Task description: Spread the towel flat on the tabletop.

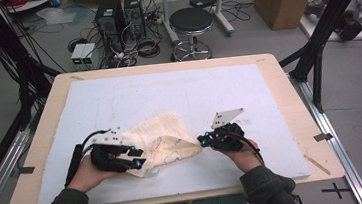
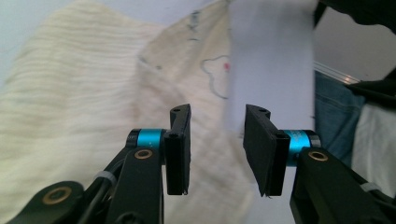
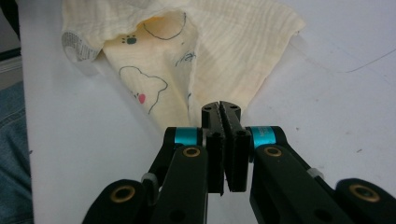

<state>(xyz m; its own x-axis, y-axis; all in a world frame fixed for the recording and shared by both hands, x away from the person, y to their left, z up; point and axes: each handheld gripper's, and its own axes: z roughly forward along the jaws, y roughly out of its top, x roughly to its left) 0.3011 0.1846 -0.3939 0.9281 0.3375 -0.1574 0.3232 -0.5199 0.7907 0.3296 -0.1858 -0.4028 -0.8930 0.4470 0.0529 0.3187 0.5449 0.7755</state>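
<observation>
The left gripper [image 1: 136, 157] had its jaws apart over the near-left edge of the cream cloth [image 1: 165, 138], gripping nothing. That cloth lay rumpled on the white mat [image 1: 208, 94], between the hands. The right gripper [image 1: 204, 140] was clamped on its right corner. My guess: with one side loose, any pull from the right could've dragged the cloth crooked and spoiled the fold.
</observation>
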